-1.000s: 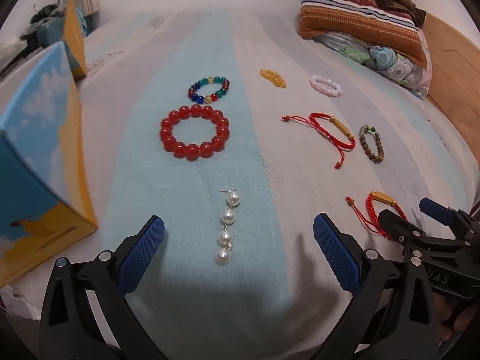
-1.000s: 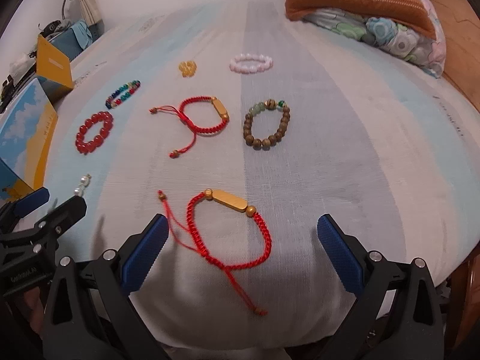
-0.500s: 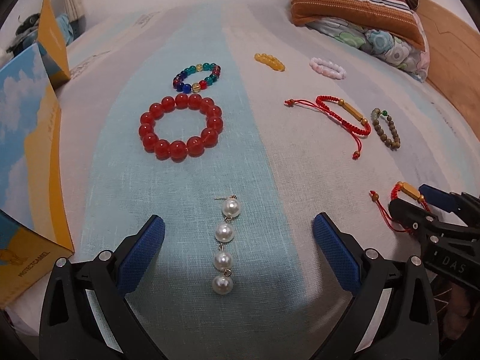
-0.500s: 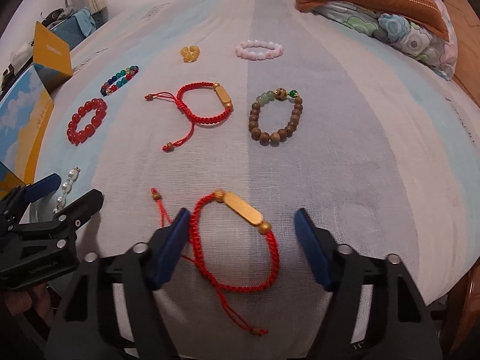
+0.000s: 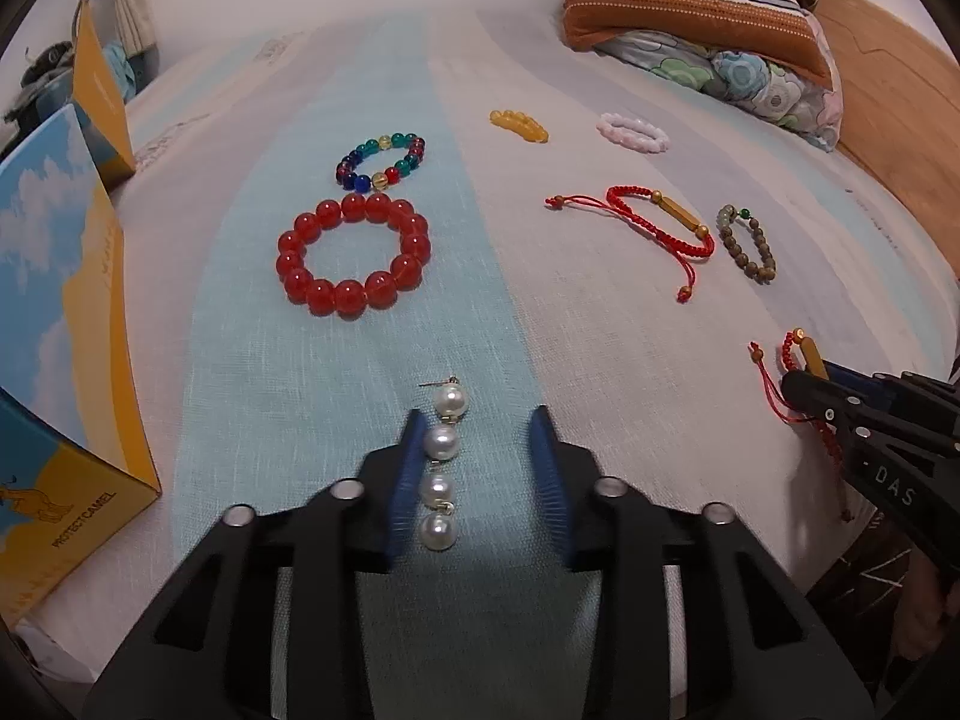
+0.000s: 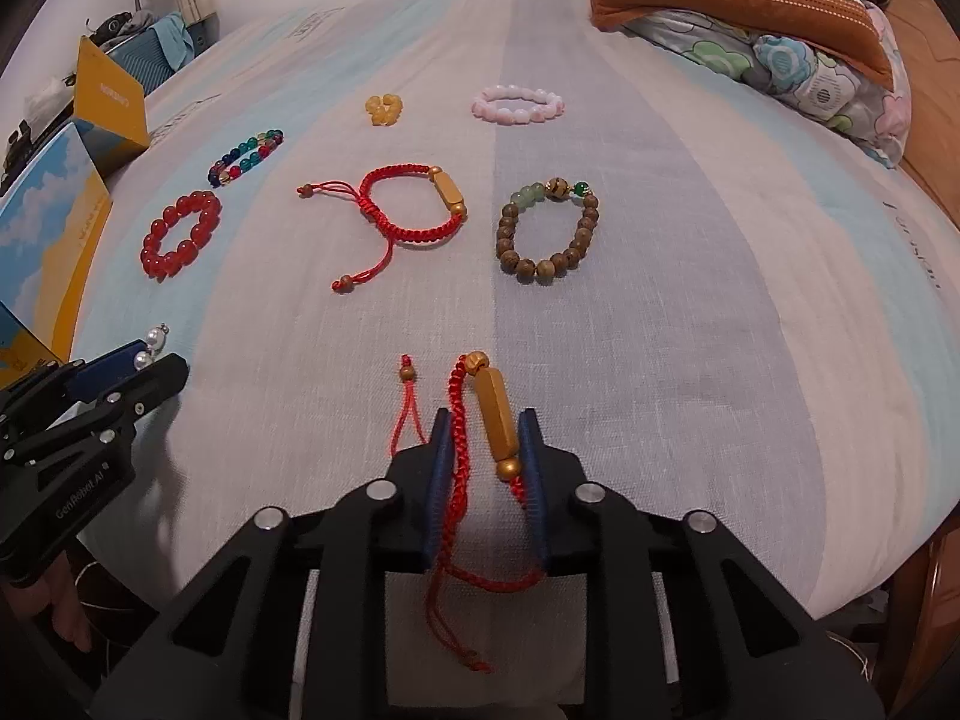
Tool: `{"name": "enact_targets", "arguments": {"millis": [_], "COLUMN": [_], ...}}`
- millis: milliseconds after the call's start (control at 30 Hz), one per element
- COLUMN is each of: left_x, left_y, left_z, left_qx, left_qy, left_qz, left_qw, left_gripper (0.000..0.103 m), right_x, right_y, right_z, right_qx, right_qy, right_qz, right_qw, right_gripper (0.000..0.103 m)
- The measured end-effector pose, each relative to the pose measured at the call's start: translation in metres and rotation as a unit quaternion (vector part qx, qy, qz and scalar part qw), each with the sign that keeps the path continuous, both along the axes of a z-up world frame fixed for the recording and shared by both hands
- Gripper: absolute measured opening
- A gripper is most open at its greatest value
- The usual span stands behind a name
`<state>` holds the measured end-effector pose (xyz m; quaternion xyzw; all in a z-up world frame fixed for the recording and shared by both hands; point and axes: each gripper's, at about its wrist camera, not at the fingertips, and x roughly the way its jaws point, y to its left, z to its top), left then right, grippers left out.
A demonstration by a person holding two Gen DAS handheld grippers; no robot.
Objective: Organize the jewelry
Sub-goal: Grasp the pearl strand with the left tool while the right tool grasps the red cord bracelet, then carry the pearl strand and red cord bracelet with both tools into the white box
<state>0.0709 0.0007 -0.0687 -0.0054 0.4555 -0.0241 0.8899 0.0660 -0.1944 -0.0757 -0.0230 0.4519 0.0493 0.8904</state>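
Note:
A pearl drop earring [image 5: 443, 462] lies on the light blue stripe of the bed sheet [image 5: 360, 618]. My left gripper [image 5: 477, 420] straddles it and its jaws are closing. The left pad touches the pearls, while the right pad stands a gap away. A red cord bracelet with a gold tube [image 6: 495, 420] lies between the closing jaws of my right gripper [image 6: 486, 417]. Both pads press on it and have squashed it into a narrow loop. Each gripper also shows at the edge of the other view: left gripper [image 6: 135, 360], right gripper [image 5: 810, 378].
Further back lie a red bead bracelet [image 5: 354, 255], a multicoloured one [image 5: 381, 159], a second red cord bracelet [image 6: 414, 207], a wooden bead bracelet [image 6: 546, 231], a pink one [image 6: 519, 103] and a yellow one [image 6: 384, 108]. A blue-yellow box [image 5: 54, 360] stands left, pillows [image 6: 750, 0] far right.
Both grippers' jaws have come in from wide open. The right ones have squeezed the round cord bracelet narrow. The left ones now flank the pearl earring closely.

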Motion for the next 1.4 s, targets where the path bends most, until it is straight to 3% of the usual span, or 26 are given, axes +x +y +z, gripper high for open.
{"name": "enact_targets", "arguments": {"millis": [100, 133, 633, 1067, 1400], "left_x": [-0.001, -0.001, -0.005, -0.008, -0.005], "left_y": [0.000, -0.001, -0.004, -0.003, 0.005], "left_z": [0.001, 0.002, 0.008, 0.015, 0.030], "left_qx": [-0.005, -0.003, -0.005, -0.010, -0.025], "left_qy": [0.001, 0.000, -0.011, -0.028, -0.030], "left_qz": [-0.004, -0.007, -0.009, -0.004, 0.008], "left_qw": [1.0000, 1.0000, 0.9999, 0.9995, 0.9992], "left_gripper": [0.012, 0.011, 0.011, 0.011, 0.011], "right_x": [-0.001, -0.001, -0.007, -0.011, -0.009], "right_y": [0.000, -0.001, -0.006, -0.007, 0.008], "right_z": [0.000, 0.001, 0.010, 0.019, 0.044], "right_qx": [0.005, 0.008, 0.052, 0.048, 0.025], "right_qy": [0.000, 0.000, -0.001, -0.033, -0.064], "right_qz": [-0.001, -0.002, 0.008, -0.009, -0.015], "right_qw": [1.000, 1.000, 0.999, 0.998, 0.998], "right_gripper": [0.010, 0.010, 0.010, 0.010, 0.010]}}
